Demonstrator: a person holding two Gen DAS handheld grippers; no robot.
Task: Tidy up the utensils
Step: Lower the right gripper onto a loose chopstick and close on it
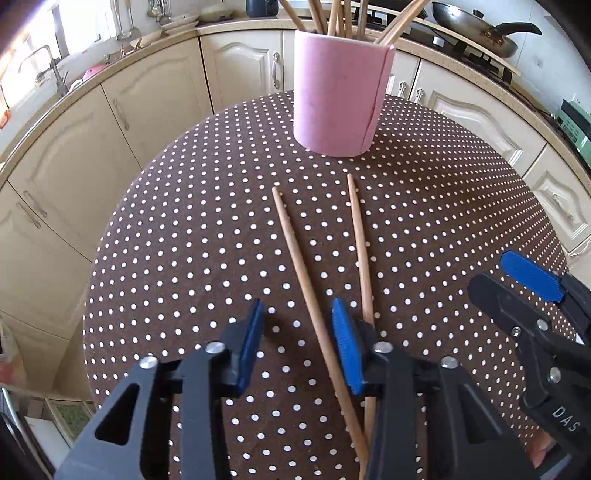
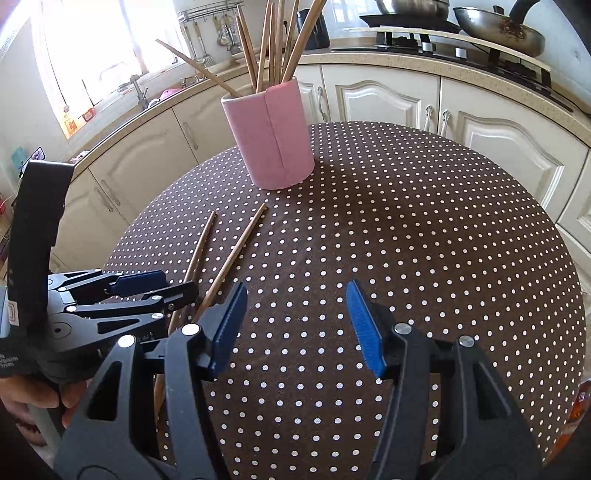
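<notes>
On the round table with the brown, white-dotted cloth [image 1: 184, 258], two loose wooden chopsticks [image 1: 295, 254] lay side by side at your near edge, their thin tips pointing away toward a pink cylindrical holder [image 1: 338, 92]. That holder stood upright at the far side of the table and already held a bundle of similar wooden sticks [image 2: 273, 44]. Cream kitchen cupboards [image 1: 159, 96] curved behind it, with a metal frying pan [image 1: 476, 33] on the hob at far right.

Your left gripper [image 1: 299, 343] hung low over the near ends of the loose pair. Its blue pads [image 1: 345, 347] stood partly apart. The left-hand stick ran between them, not yet pinched; the right-hand stick passed just outside the right pad, and contact there cannot be told. Your right gripper [image 2: 295, 325] waited to the right of the pair over bare cloth, released and empty, near the left one.

You appeared to be at the pick-up step for the last two sticks. The next move likely called for squeezing shut on the stick between the pads, lifting it level, then tipping it thin end down into the holder without knocking the leaning bundle.
</notes>
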